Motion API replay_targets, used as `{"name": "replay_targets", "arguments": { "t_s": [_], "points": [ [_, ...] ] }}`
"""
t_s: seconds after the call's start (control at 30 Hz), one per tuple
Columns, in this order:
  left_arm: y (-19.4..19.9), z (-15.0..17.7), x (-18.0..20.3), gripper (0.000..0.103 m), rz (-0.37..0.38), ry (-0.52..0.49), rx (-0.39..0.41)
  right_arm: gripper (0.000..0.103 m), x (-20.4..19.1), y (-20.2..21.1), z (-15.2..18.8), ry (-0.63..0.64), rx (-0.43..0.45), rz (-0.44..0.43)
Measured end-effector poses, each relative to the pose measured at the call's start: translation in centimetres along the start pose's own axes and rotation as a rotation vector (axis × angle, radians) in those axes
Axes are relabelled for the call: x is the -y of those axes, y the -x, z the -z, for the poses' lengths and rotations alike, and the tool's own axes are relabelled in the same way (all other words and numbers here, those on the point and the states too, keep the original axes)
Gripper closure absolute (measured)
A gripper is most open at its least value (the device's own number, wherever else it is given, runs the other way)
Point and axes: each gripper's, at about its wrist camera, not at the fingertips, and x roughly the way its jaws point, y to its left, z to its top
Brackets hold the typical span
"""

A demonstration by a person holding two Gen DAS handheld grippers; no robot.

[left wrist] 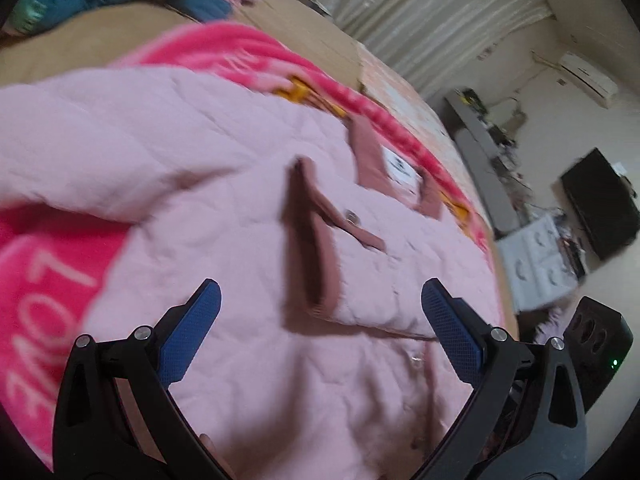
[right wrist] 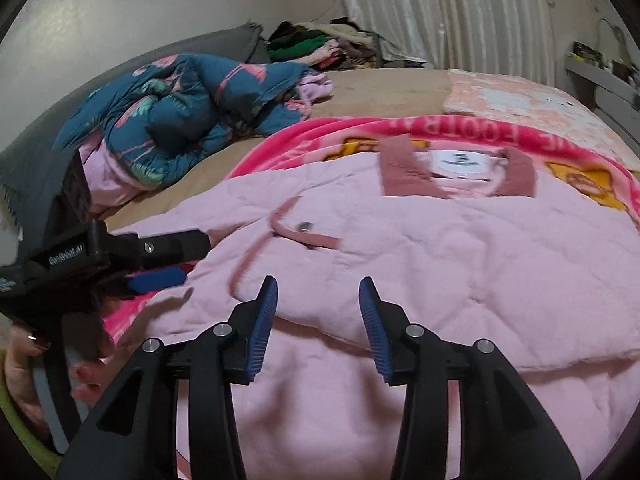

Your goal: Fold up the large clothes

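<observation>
A pale pink quilted jacket (right wrist: 460, 256) with a darker pink collar (right wrist: 404, 176) lies spread on a bright pink blanket (right wrist: 320, 132) on the bed. It also shows in the left wrist view (left wrist: 180, 152). One sleeve with a dark cuff (left wrist: 316, 248) is folded across the front. My left gripper (left wrist: 320, 300) is open and empty just above the jacket; it also shows at the left of the right wrist view (right wrist: 176, 260). My right gripper (right wrist: 318, 296) is open and empty over the jacket's lower front.
A crumpled blue flowered quilt (right wrist: 180, 112) lies at the back left of the bed. A pile of clothes (right wrist: 328, 44) sits by the curtain. A grey pillow (right wrist: 36, 152) is at the far left. A dark TV (left wrist: 600, 200) and shelves stand beyond the bed.
</observation>
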Motion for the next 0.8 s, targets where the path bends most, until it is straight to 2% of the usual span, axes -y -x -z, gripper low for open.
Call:
{"name": "replay_targets", "arguments": {
  "t_s": [0.1,0.13,0.2,0.27,0.3,0.37,0.47,0.6,0.67,0.73,0.8],
  "points": [
    [-2.2,0.2,0.5,0.009,0.034,0.004,-0.033,0.058,2.8,1.3,0.6,-0.029,0.001,0.062],
    [-2.8,0.2,0.5,0.012,0.041,0.011,-0.036,0.057,3.9,1.9,0.9,-0.046,0.001,0.085],
    [-4.0,0.1,0.3,0.032,0.058,0.029,-0.035,0.057,5.8,2.8,1.5,-0.075,-0.008,0.123],
    [-4.9,0.3,0.3,0.065,0.042,0.024,-0.046,0.057,7.7,3.9,2.3,-0.085,-0.021,0.17],
    [-5.4,0.5,0.6,0.067,0.022,-0.006,-0.051,0.056,8.3,4.3,2.6,-0.088,-0.025,0.193],
    [-5.8,1.0,1.5,0.083,-0.003,-0.081,-0.047,0.056,9.7,5.2,3.2,-0.095,-0.033,0.232],
    [-5.1,0.9,2.4,0.089,-0.029,-0.147,-0.016,0.056,12.1,6.9,3.9,-0.123,-0.034,0.304],
    [-2.2,-0.5,4.8,0.09,-0.067,-0.263,0.101,0.055,15.4,8.2,3.6,-0.177,-0.004,0.379],
    [-1.5,-0.8,5.4,0.09,-0.096,-0.308,0.125,0.053,16.1,8.0,3.1,-0.178,0.004,0.403],
    [-1.8,-0.6,5.0,0.09,-0.152,-0.34,0.115,0.052,16.6,7.4,2.6,-0.18,-0.004,0.413],
    [-2.9,-0.3,4.0,0.09,-0.189,-0.322,0.075,0.052,16.9,6.6,2.1,-0.183,-0.009,0.41]
  ]
}}
